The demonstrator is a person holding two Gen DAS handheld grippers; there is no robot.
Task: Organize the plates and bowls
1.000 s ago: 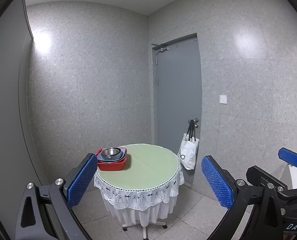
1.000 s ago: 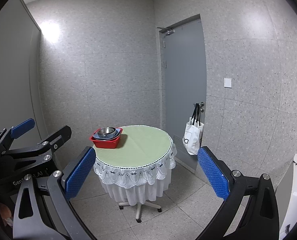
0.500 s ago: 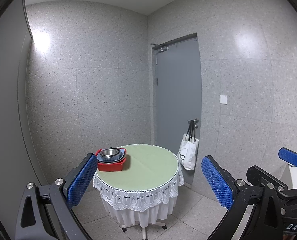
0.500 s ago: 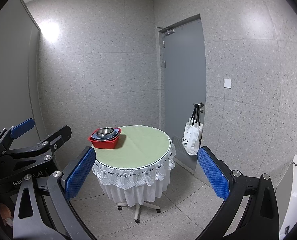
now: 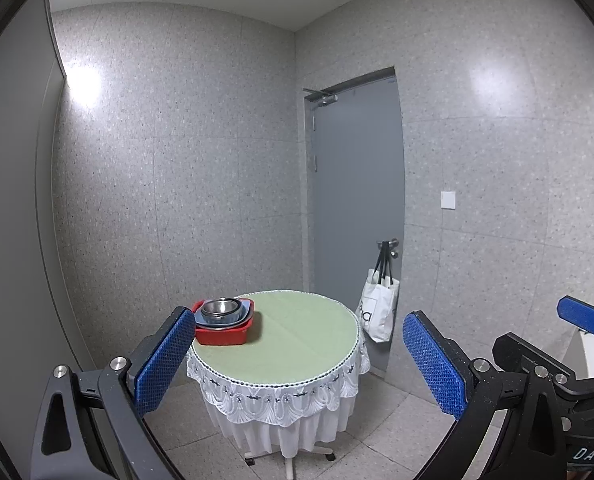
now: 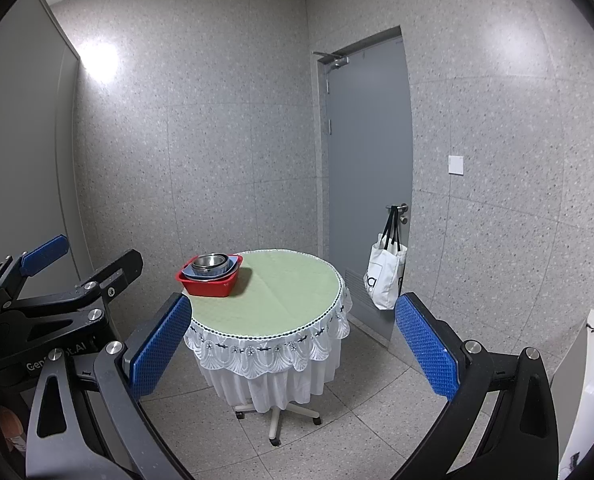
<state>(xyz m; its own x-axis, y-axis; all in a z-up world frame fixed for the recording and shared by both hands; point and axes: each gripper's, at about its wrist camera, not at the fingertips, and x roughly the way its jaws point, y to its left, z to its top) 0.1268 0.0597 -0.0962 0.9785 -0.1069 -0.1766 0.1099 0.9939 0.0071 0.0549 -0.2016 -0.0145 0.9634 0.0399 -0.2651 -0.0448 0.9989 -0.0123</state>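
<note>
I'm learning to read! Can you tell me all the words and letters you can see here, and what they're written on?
"DAS": white letters on the right tongs' black frame, cut off at the picture's edge.
"Gen" and ".AI": white letters on the left tongs' black frame, with the middle hidden by a bolt.
Black print on the white bag: too small and folded to read.

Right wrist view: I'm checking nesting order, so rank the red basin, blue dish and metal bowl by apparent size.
1. red basin
2. blue dish
3. metal bowl
All sit nested together, so nearness hardly skews this.

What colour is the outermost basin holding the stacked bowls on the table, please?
Red: the basin shows best in the right wrist view.
</note>
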